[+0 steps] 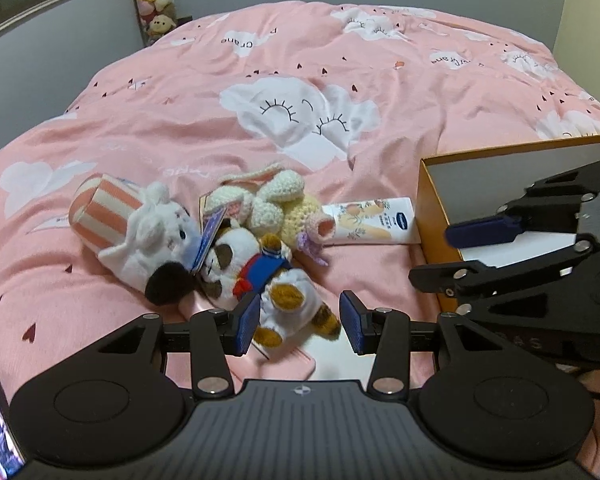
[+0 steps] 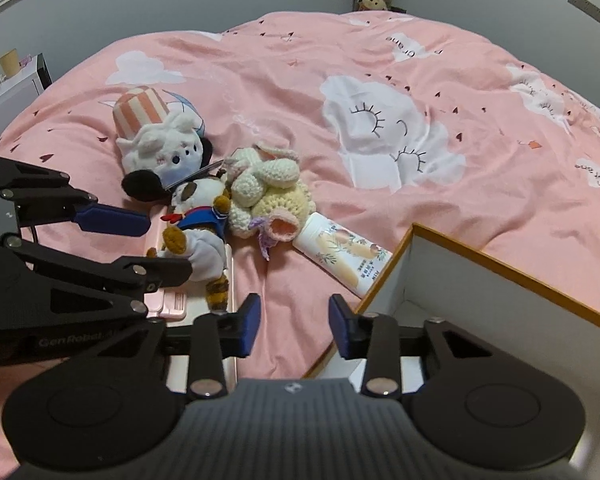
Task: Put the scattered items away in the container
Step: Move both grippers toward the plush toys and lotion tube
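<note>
A pile of soft toys lies on the pink bed: a white plush with a striped hat (image 1: 128,216) (image 2: 156,136), a calico cat plush in blue (image 1: 268,280) (image 2: 198,224), and a cream crochet rabbit (image 1: 268,204) (image 2: 266,184). A white lotion tube (image 1: 374,222) (image 2: 342,256) lies beside the orange-rimmed box (image 1: 428,216) (image 2: 512,272). My left gripper (image 1: 300,322) (image 2: 140,246) is open, its fingers on either side of the cat plush's legs. My right gripper (image 2: 294,326) (image 1: 440,256) is open and empty above the bedding at the box's corner.
A pink flat case (image 2: 172,300) (image 1: 284,364) lies under the cat plush. A stack of plush toys (image 1: 156,0) stands in the far corner. A white cabinet with a paper cup (image 2: 10,62) stands beside the bed.
</note>
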Action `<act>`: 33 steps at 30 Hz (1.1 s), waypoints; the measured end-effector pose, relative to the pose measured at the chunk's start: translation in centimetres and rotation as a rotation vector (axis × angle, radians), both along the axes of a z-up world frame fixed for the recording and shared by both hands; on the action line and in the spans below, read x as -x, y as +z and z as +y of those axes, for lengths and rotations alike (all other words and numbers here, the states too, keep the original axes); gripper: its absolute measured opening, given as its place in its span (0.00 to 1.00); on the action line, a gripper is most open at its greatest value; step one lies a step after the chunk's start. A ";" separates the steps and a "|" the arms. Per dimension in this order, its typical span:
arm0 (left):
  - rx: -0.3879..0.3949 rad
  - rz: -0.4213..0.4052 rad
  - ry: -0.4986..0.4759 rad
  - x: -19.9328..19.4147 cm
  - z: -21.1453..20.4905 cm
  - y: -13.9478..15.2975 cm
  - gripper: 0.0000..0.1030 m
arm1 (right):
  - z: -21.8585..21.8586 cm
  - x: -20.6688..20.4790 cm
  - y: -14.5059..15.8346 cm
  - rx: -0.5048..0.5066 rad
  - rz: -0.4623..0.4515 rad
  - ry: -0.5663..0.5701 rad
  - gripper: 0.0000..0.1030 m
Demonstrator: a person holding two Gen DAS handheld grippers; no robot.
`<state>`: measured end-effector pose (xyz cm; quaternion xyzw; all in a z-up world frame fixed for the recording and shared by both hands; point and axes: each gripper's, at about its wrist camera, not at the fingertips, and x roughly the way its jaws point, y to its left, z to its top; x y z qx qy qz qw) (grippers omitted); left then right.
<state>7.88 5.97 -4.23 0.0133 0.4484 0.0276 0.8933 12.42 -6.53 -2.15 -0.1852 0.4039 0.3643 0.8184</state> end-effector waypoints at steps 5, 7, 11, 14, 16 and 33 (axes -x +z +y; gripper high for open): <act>0.017 0.030 0.044 -0.8 0.8 -0.8 0.50 | 0.8 -0.8 -1.0 0.012 0.030 0.021 0.38; 0.019 0.039 0.060 -0.9 1.2 -1.1 0.51 | 1.1 -1.0 -1.2 0.016 0.035 0.029 0.38; 0.025 0.057 0.082 -1.2 1.6 -1.5 0.51 | 1.6 -1.5 -1.7 0.024 0.046 0.037 0.38; 0.041 0.079 0.109 -1.6 2.0 -2.0 0.51 | 1.9 -1.8 -2.1 0.031 0.049 0.042 0.38; 0.063 0.100 0.126 -2.0 2.4 -2.3 0.52 | 1.9 -2.0 -2.2 0.039 0.048 0.037 0.39; 0.282 0.176 0.193 -3.9 5.0 -4.6 0.58 | 2.0 -2.7 -2.4 0.037 0.049 0.025 0.39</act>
